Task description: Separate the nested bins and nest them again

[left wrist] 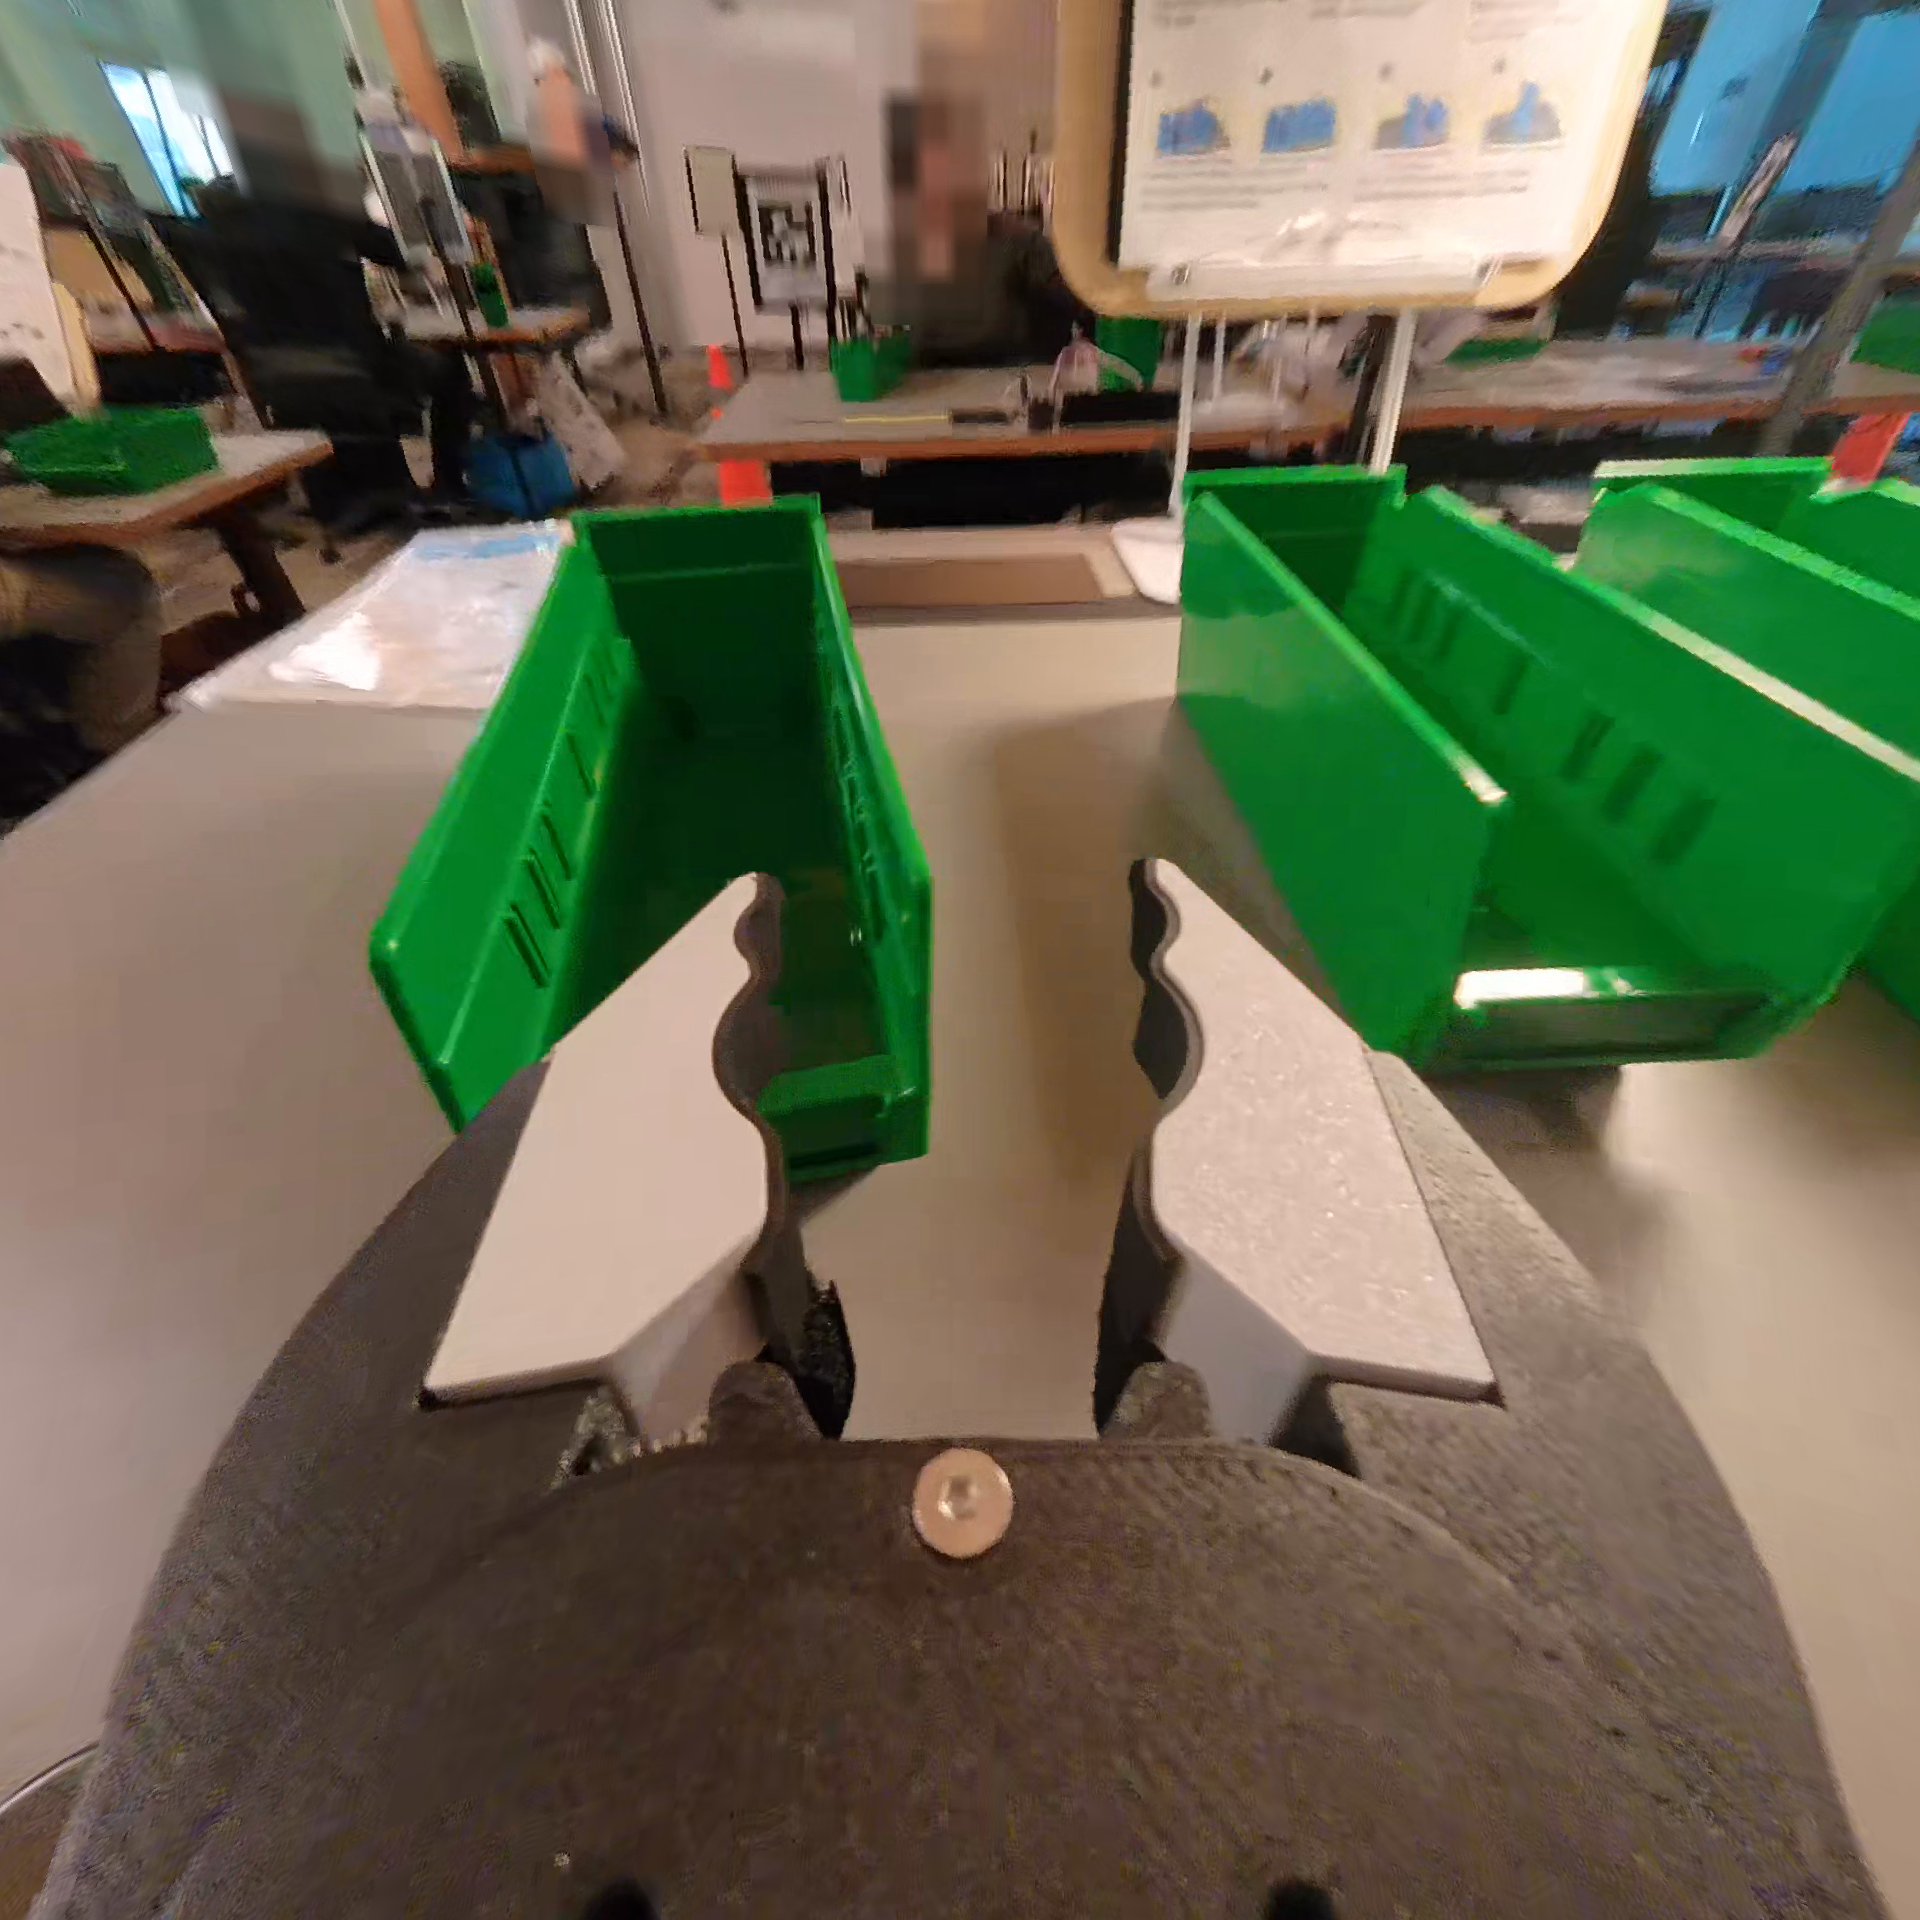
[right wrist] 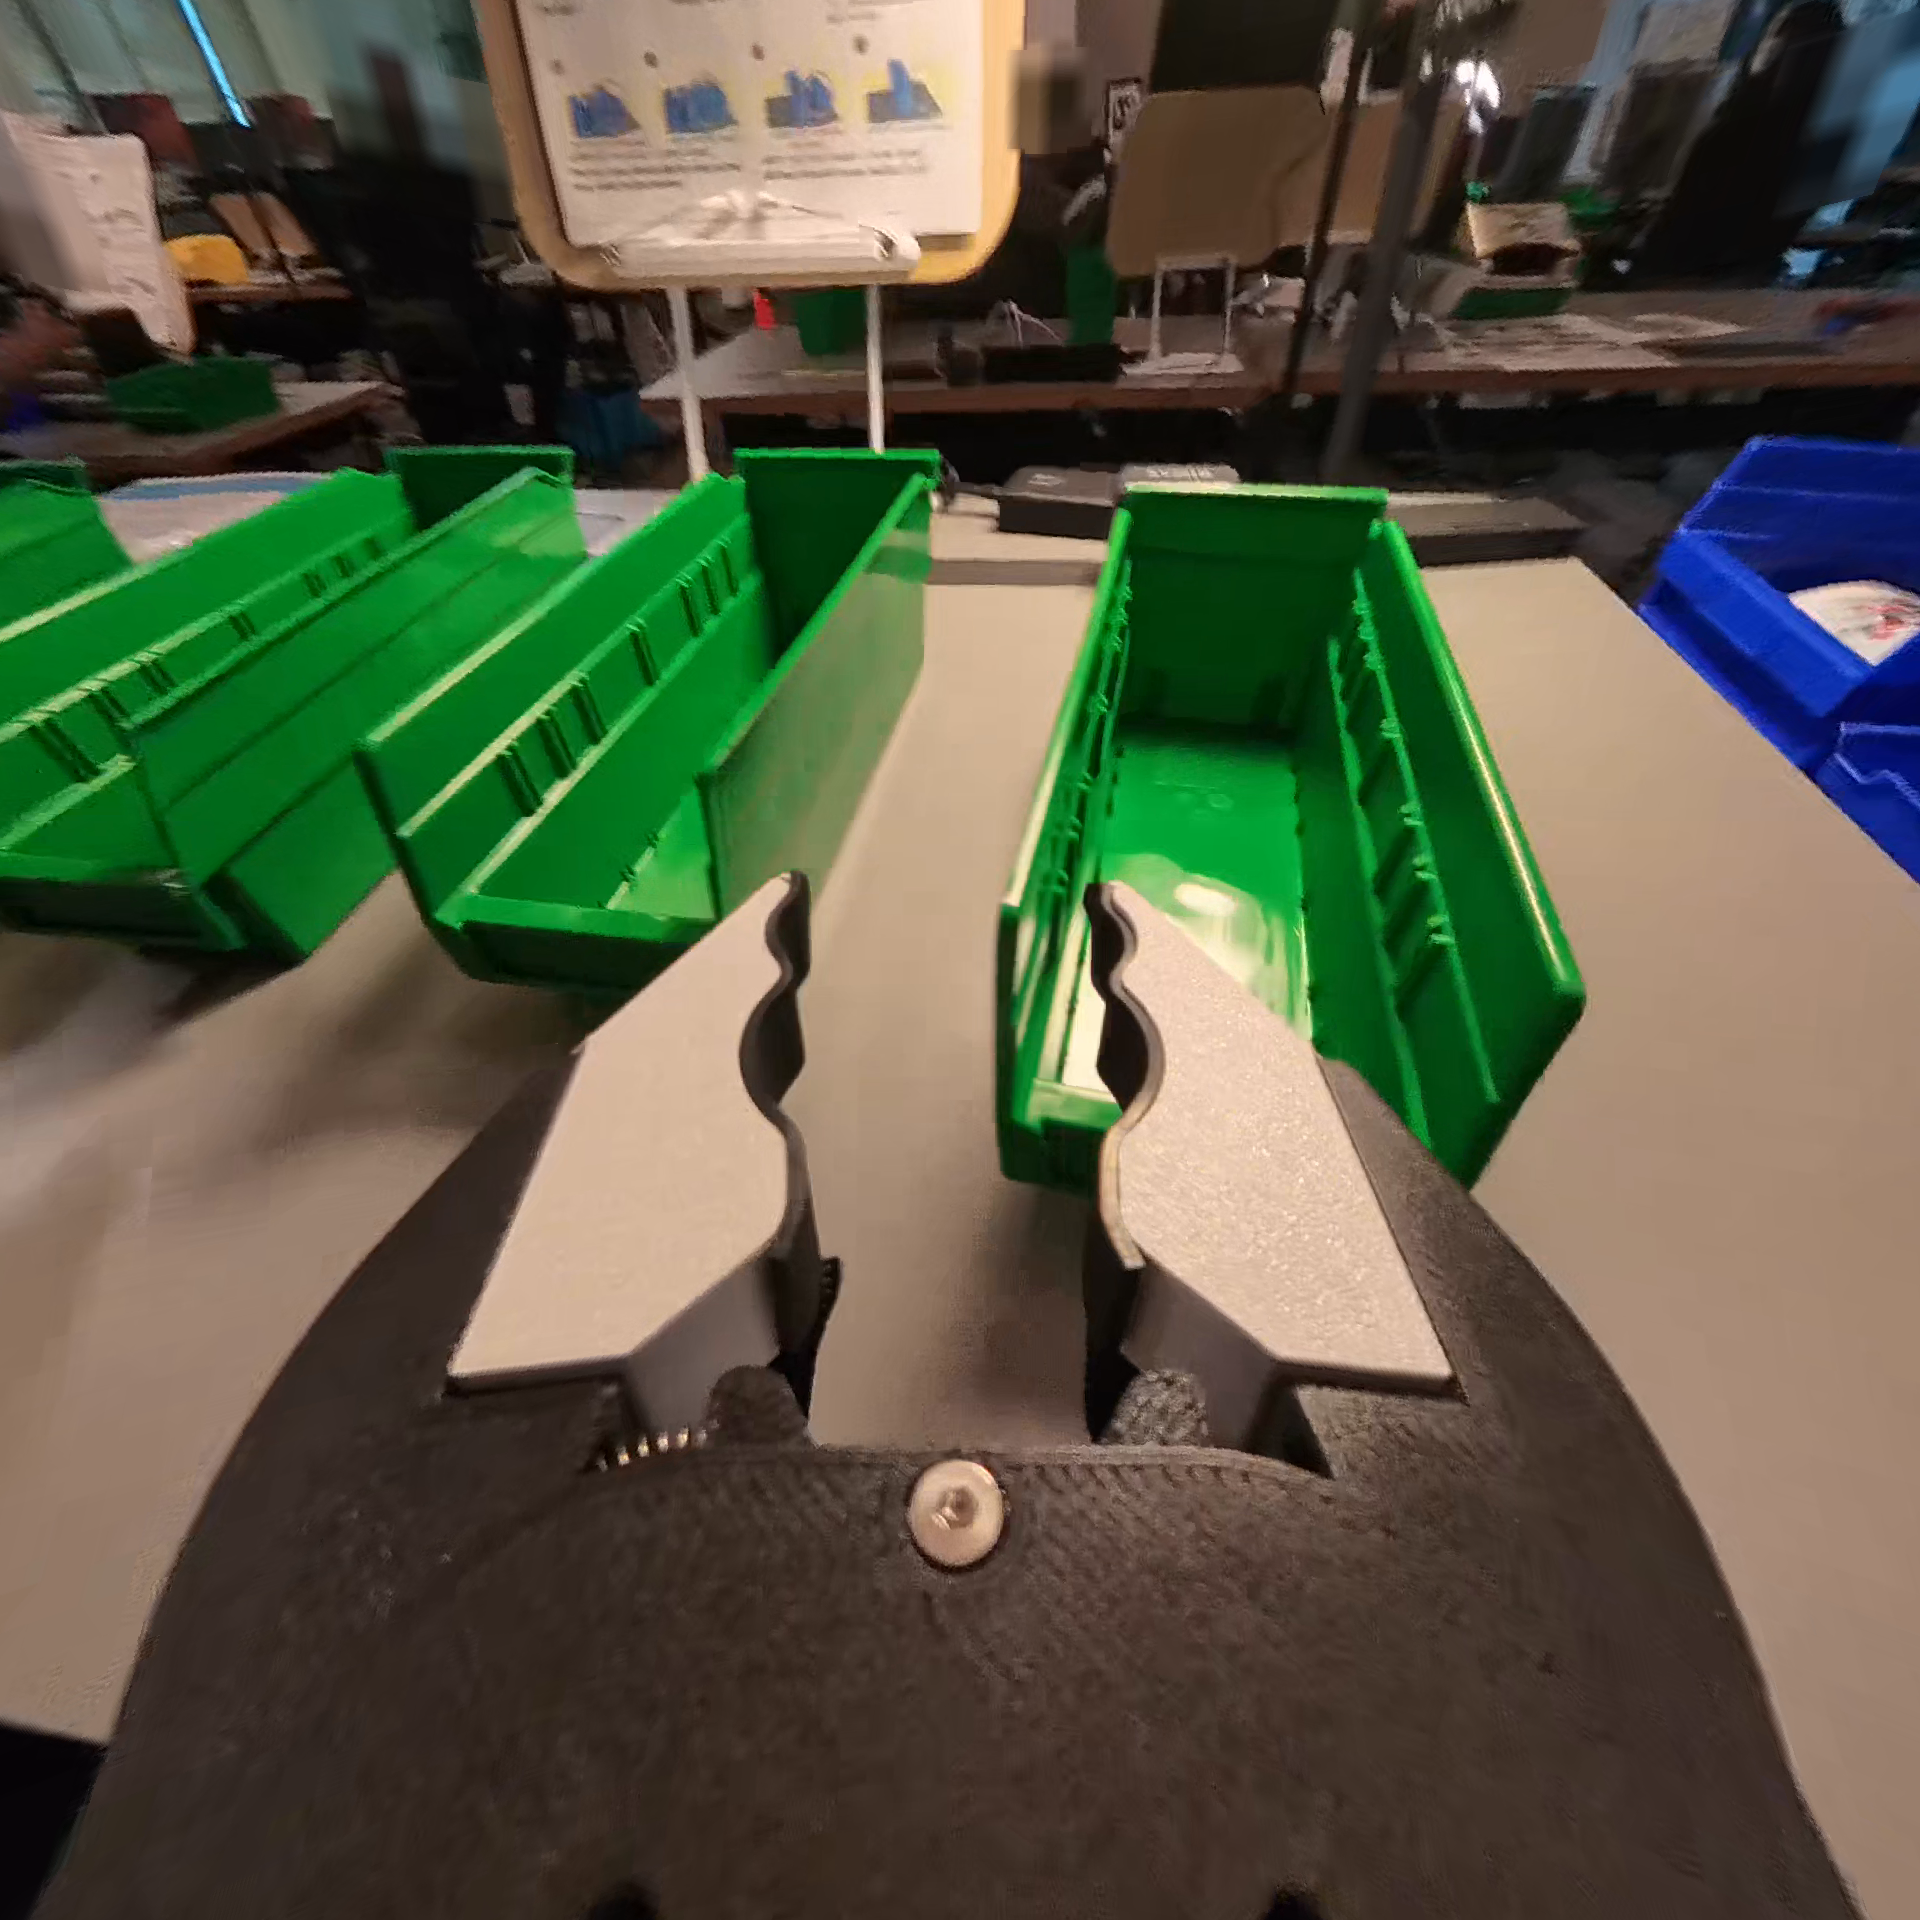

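Several long green bins stand open side up on the grey table. In the left wrist view one bin lies just ahead. My left gripper is open; its left finger is over the bin's inside and its right finger is outside. The bin's right wall stands between the pads, untouched. In the right wrist view my right gripper is open astride the left wall of another bin, pads not pressing. More green bins lie between them and farther left.
Blue bins stand at the table's right edge. A board on a white stand rises behind the table, also in the right wrist view. A clear plastic sheet lies at the far left. Workbenches and people are behind.
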The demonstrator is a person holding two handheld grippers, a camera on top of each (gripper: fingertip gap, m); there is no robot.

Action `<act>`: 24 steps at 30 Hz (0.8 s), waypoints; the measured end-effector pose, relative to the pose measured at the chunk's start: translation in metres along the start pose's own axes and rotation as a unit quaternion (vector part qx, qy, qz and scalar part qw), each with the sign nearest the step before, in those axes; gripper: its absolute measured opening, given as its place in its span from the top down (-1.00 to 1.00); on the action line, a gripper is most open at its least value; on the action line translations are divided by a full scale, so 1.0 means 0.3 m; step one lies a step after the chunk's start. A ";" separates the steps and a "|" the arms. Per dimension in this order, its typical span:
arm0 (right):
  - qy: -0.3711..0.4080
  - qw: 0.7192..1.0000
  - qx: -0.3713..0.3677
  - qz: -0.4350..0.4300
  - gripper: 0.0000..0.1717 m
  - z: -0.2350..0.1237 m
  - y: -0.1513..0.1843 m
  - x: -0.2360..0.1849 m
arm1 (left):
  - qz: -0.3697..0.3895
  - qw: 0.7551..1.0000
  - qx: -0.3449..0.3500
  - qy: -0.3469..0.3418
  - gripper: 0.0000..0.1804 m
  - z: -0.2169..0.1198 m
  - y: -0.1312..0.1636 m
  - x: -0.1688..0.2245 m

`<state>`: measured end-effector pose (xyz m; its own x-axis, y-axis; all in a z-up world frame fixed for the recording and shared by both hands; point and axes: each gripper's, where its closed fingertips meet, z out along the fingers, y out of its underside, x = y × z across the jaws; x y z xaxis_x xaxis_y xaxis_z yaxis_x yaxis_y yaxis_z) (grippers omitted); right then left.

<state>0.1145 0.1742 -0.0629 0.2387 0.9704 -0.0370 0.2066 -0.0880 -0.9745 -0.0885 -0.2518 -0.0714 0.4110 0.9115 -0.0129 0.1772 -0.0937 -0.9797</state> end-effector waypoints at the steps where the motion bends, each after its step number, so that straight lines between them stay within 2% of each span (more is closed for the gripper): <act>1: 0.003 1.000 -0.012 0.007 0.35 0.013 0.021 0.015 | 0.002 1.000 -0.020 0.001 0.19 0.022 0.025 -0.010; 3: 0.012 0.999 -0.030 0.011 0.38 0.041 0.058 0.042 | 0.018 0.999 -0.046 -0.013 0.20 0.067 0.068 -0.039; 5: 0.019 0.999 -0.049 -0.001 0.53 0.068 0.093 0.061 | 0.030 0.997 -0.069 -0.020 0.32 0.107 0.108 -0.058; 8: 0.011 0.998 -0.059 -0.011 0.84 0.097 0.117 0.067 | 0.032 0.996 -0.081 -0.005 0.74 0.144 0.123 -0.053; 9: 0.012 0.998 -0.060 -0.013 0.88 0.104 0.118 0.071 | 0.035 0.997 -0.075 -0.001 0.85 0.151 0.115 -0.050; 24: 0.014 0.998 -0.059 -0.015 0.93 0.191 0.099 0.099 | 0.039 0.996 -0.070 0.035 0.95 0.210 0.100 0.070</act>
<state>0.0735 0.2134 -0.1057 0.2563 0.9666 0.0003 0.3242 -0.0857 -0.9421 -0.1307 -0.2101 -0.1138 0.4895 0.8693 -0.0690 0.2635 -0.2229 -0.9386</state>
